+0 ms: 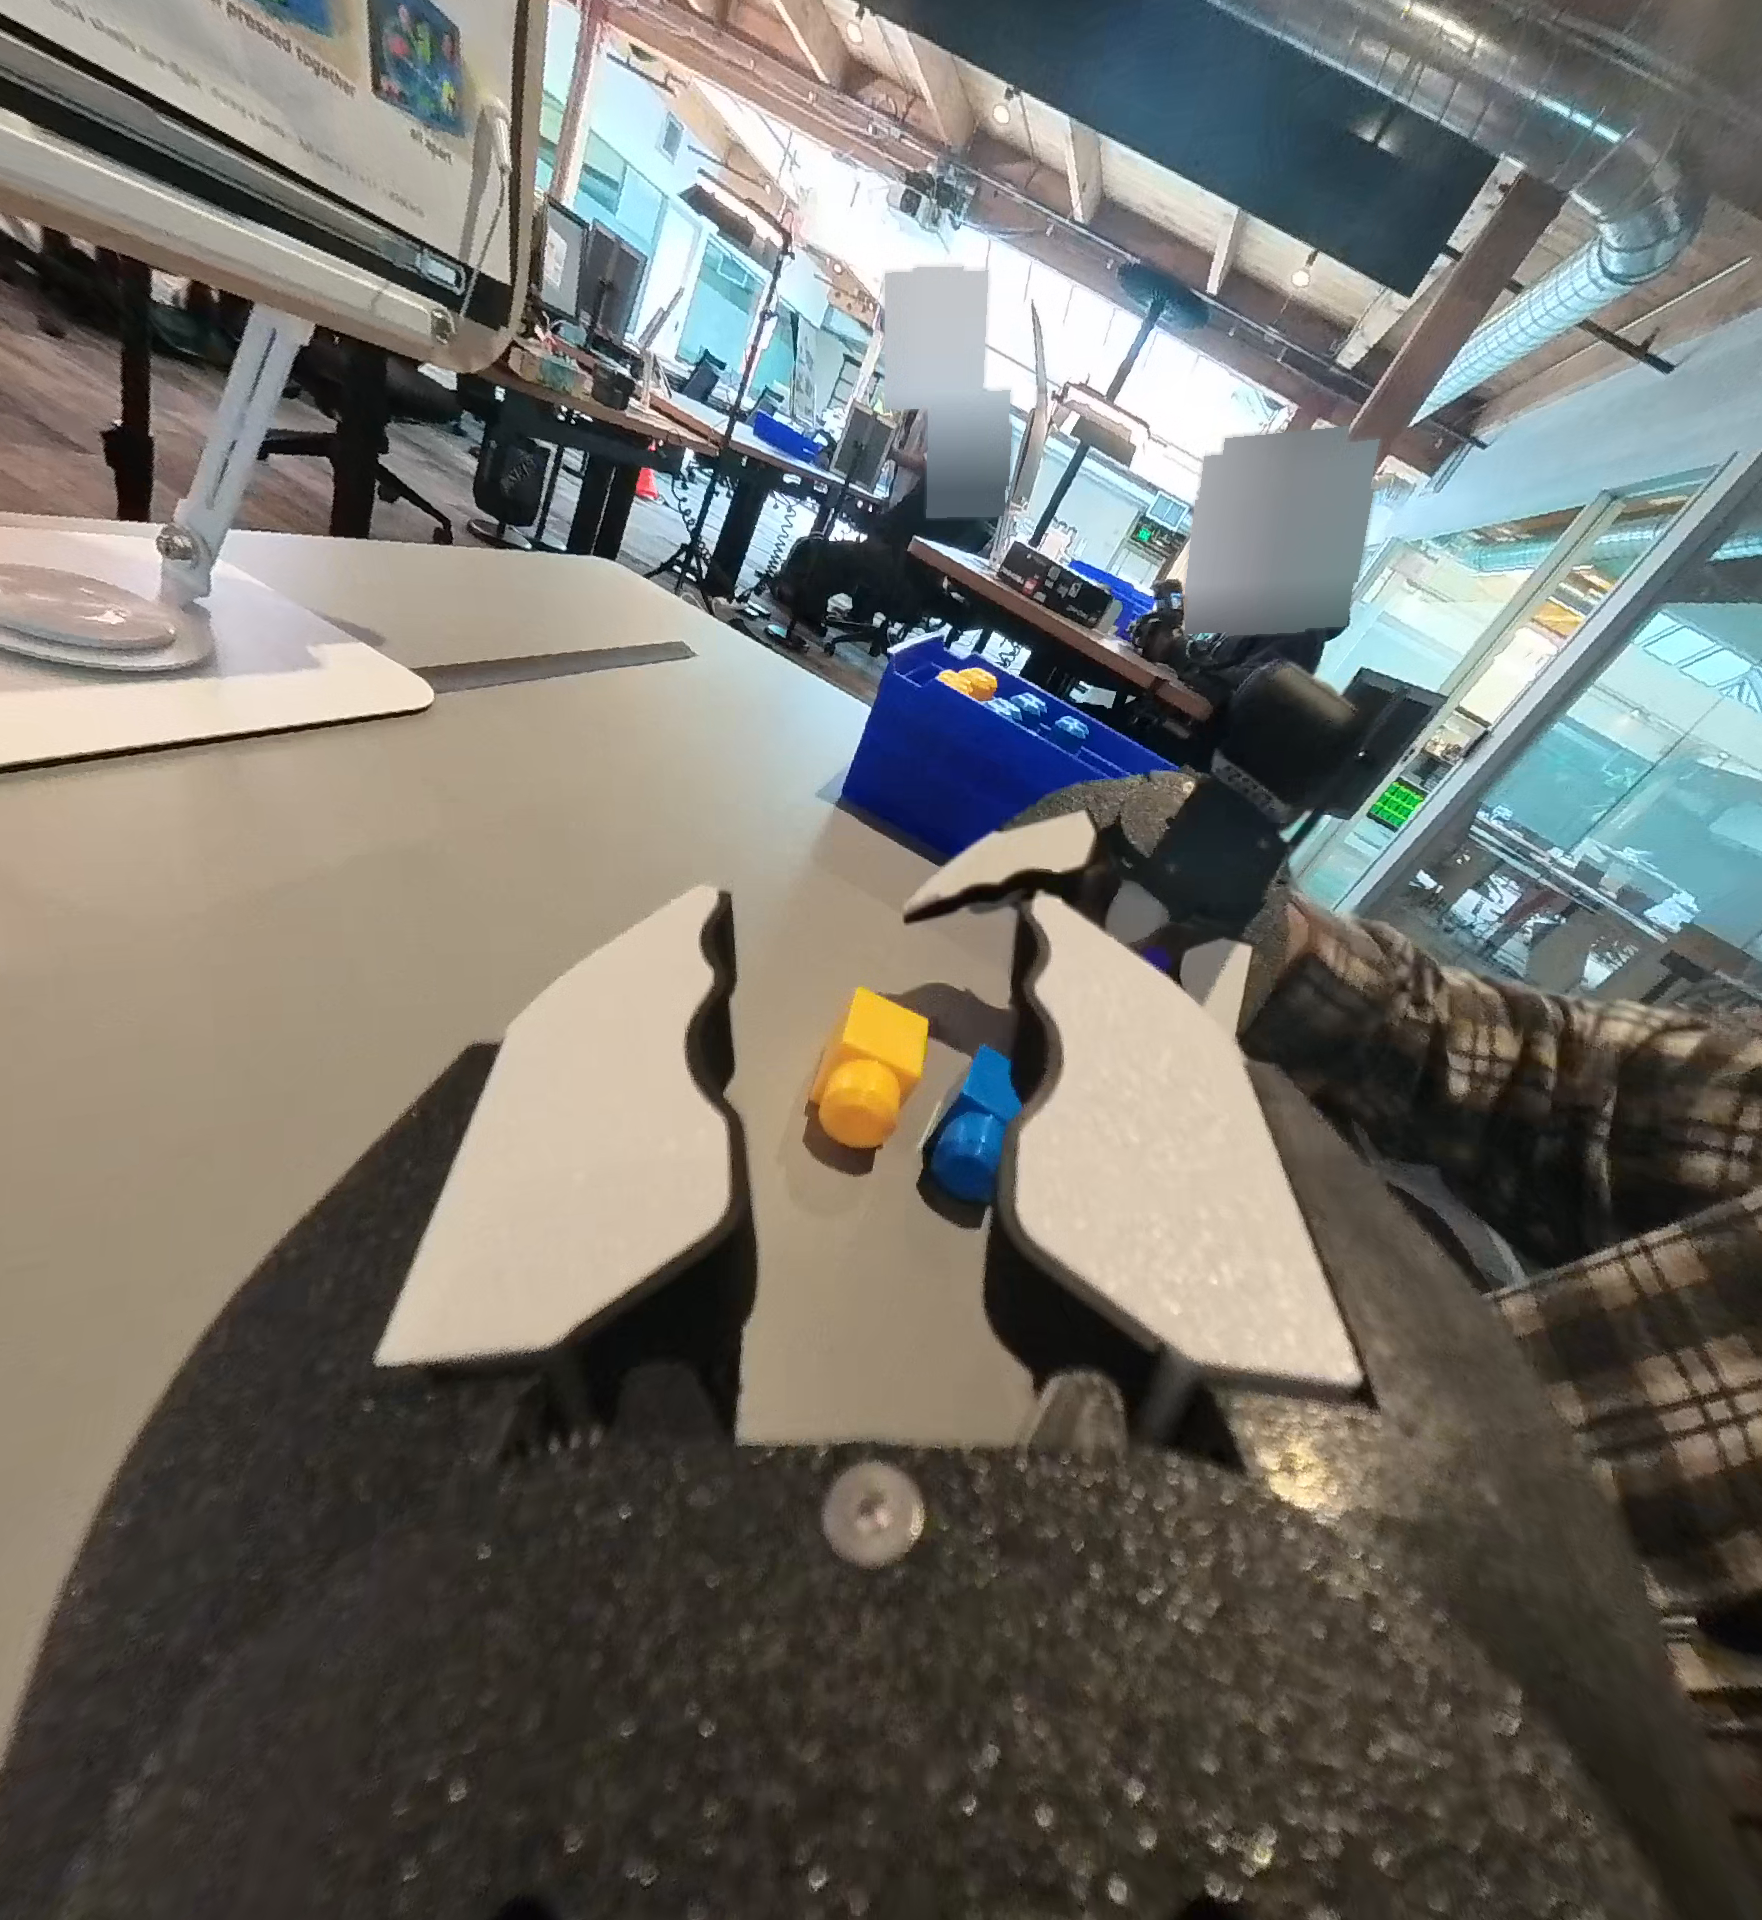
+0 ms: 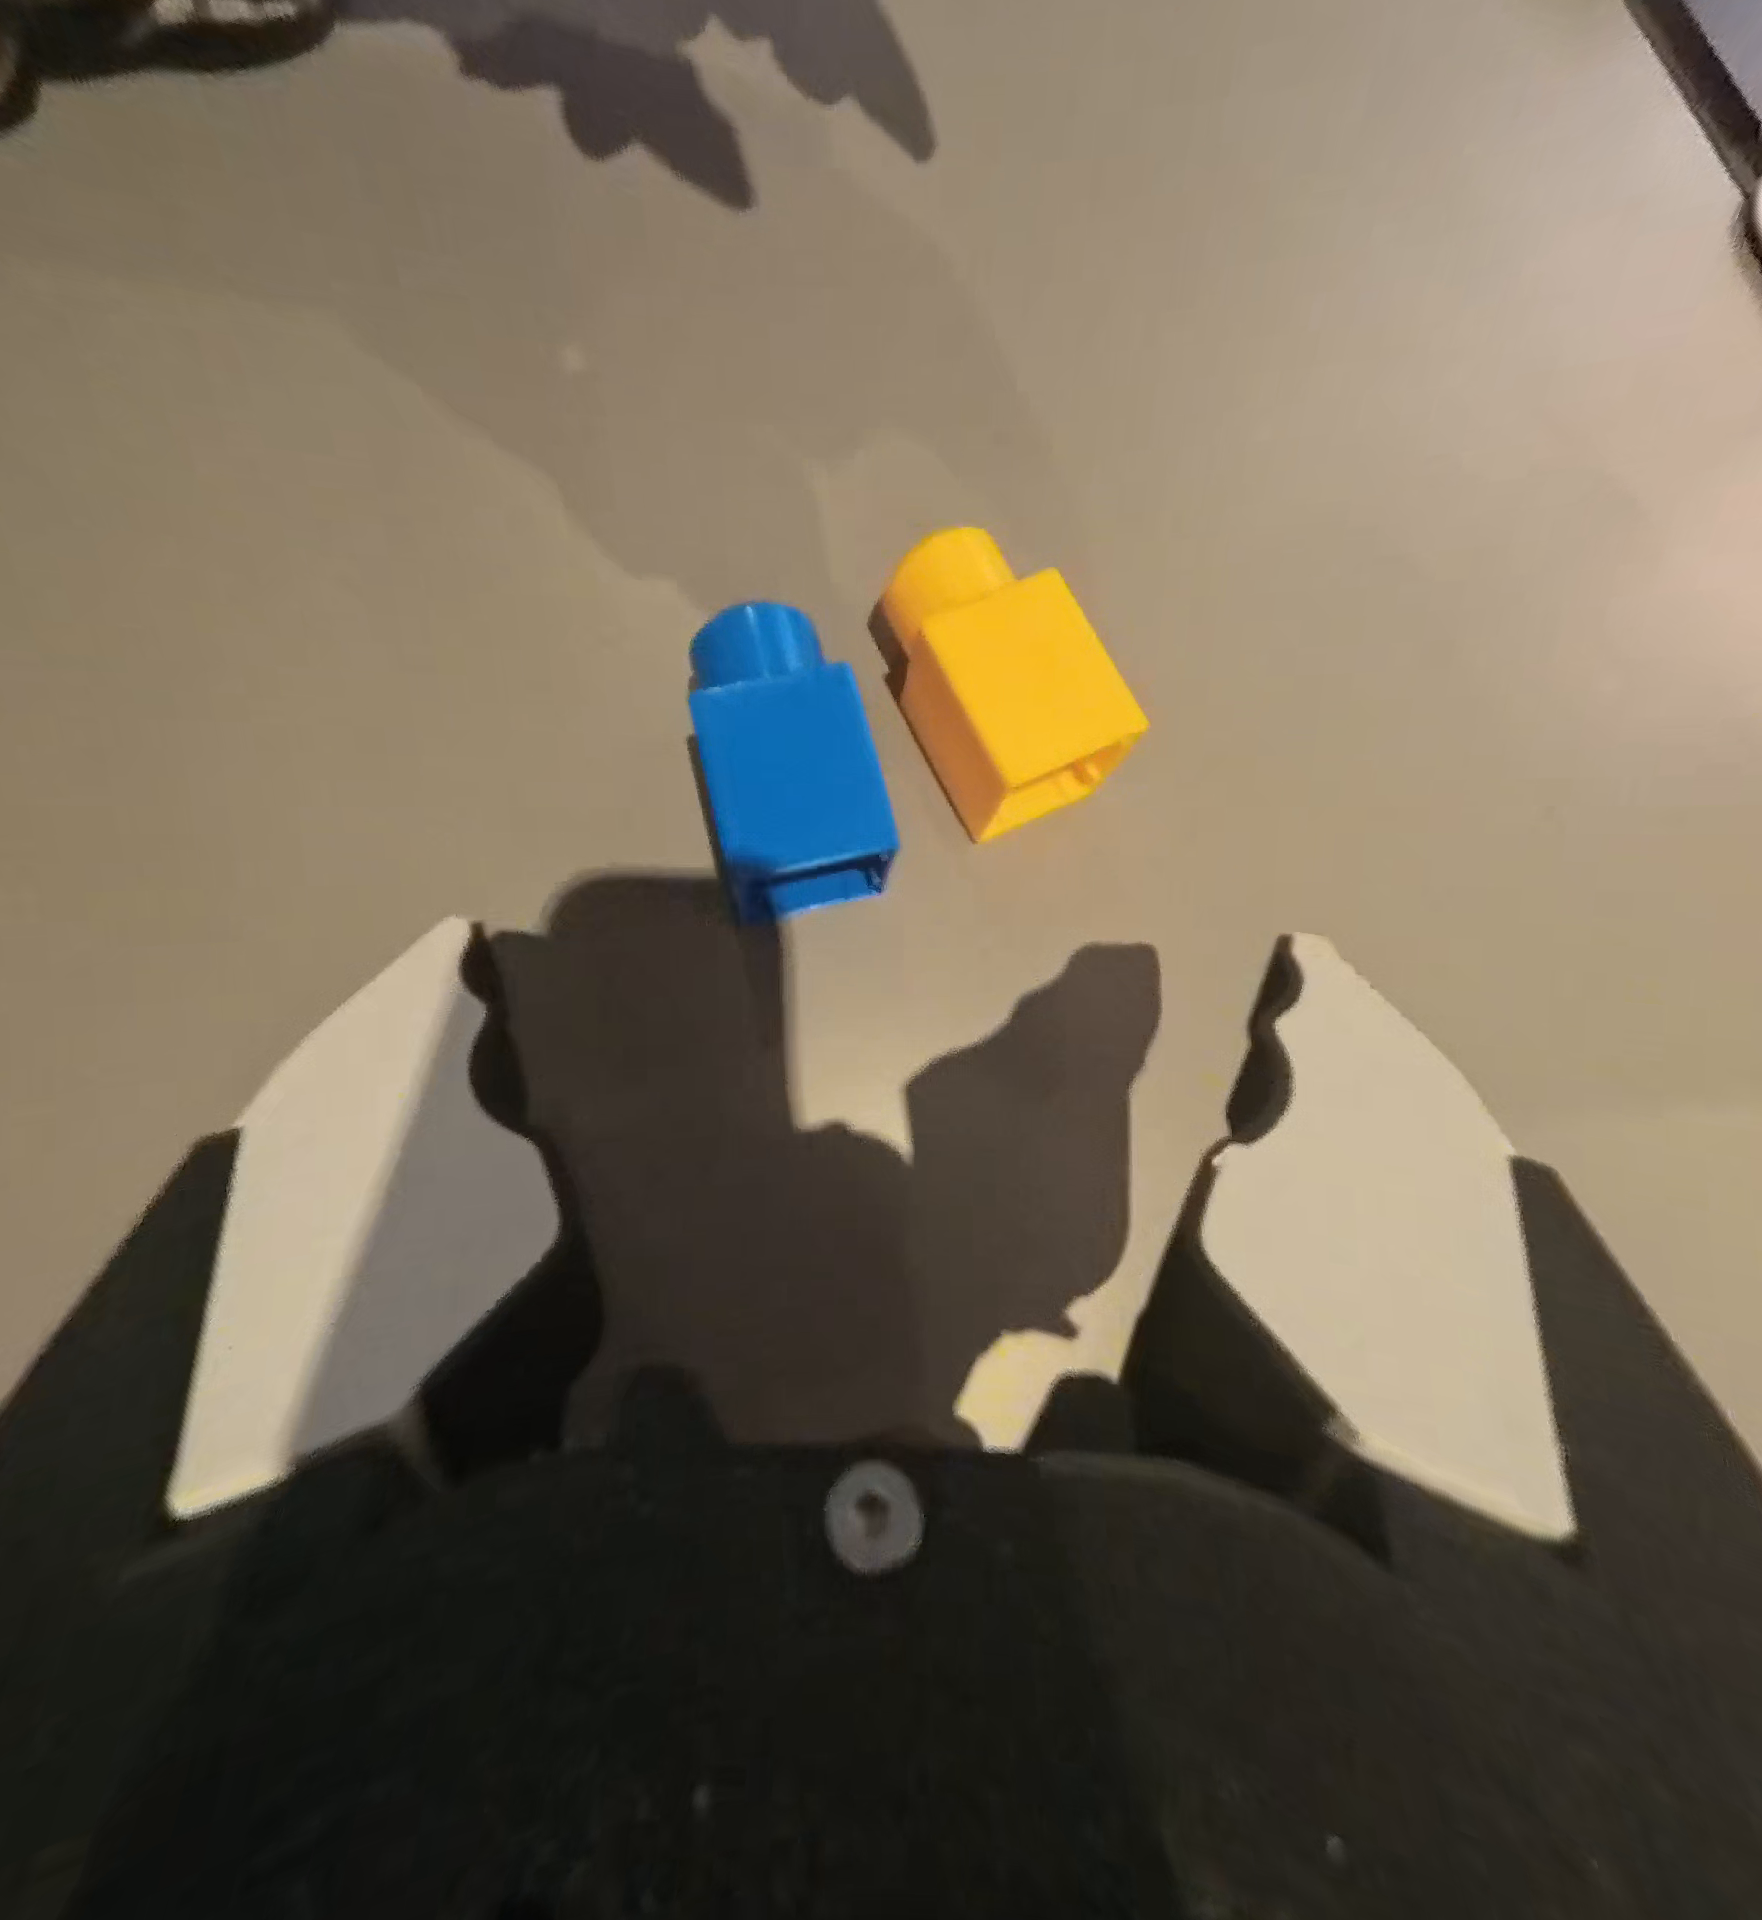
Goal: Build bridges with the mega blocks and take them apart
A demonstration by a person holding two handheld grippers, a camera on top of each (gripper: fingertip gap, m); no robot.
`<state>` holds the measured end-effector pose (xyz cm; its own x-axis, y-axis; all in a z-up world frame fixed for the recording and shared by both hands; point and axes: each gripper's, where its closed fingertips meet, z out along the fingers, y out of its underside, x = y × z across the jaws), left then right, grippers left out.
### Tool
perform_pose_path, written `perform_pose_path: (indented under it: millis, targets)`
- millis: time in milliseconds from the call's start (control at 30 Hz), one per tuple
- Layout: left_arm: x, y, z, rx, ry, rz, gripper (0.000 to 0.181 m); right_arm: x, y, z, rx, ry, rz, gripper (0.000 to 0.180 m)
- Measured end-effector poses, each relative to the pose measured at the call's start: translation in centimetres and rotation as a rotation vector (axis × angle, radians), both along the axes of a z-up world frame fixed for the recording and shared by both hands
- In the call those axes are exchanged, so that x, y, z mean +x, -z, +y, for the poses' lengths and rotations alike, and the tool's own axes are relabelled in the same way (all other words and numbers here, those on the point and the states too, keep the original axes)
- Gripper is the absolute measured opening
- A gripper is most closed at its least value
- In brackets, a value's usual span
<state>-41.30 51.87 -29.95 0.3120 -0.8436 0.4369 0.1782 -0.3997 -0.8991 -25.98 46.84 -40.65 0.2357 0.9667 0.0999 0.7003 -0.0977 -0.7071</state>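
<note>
Seeing blue plastic bin (image 1: pixel 944 764) only from my left wrist; blue single-stud block (image 2: pixel 789 764), yellow single-stud block (image 2: pixel 1012 691) lying just ahead of right gripper (image 2: pixel 877 951), between left gripper (image 1: pixel 872 940) fingers; both grippers spread apart, empty.

My left camera looks low across the table (image 1: pixel 233 987); my right looks steeply down, close. Both share the yellow block (image 1: pixel 872 1065) and blue block (image 2: pixel 789 769) mid-frame.

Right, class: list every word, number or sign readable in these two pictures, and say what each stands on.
Yellow block, blue block: no writing.
White screen at upper left: printed lines, not quoted here.
Green display at far right: too small to read.
</note>
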Motion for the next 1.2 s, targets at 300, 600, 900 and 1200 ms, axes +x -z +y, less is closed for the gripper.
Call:
perform_pose_path:
  millis: [300,600,900,1200]
  targets:
    - [0.4,0.7,-0.2,-0.011,0.030,0.041,0.051,-3.8,0.6,1.3,-0.075,-0.276,-0.094,0.146]
    - [0.6,1.2,-0.3,-0.021,0.044,0.061,0.051,-3.9,3.2,1.3,-0.128,-0.361,-0.290,0.114]
    - [1.1,1.6,-0.4,-0.032,0.062,0.080,0.051,-3.7,2.7,1.4,-0.163,-0.362,-0.279,0.082]
    - [1.3,1.9,-0.5,-0.037,0.070,0.094,0.051,-3.6,1.9,1.7,-0.112,-0.297,-0.255,0.105]
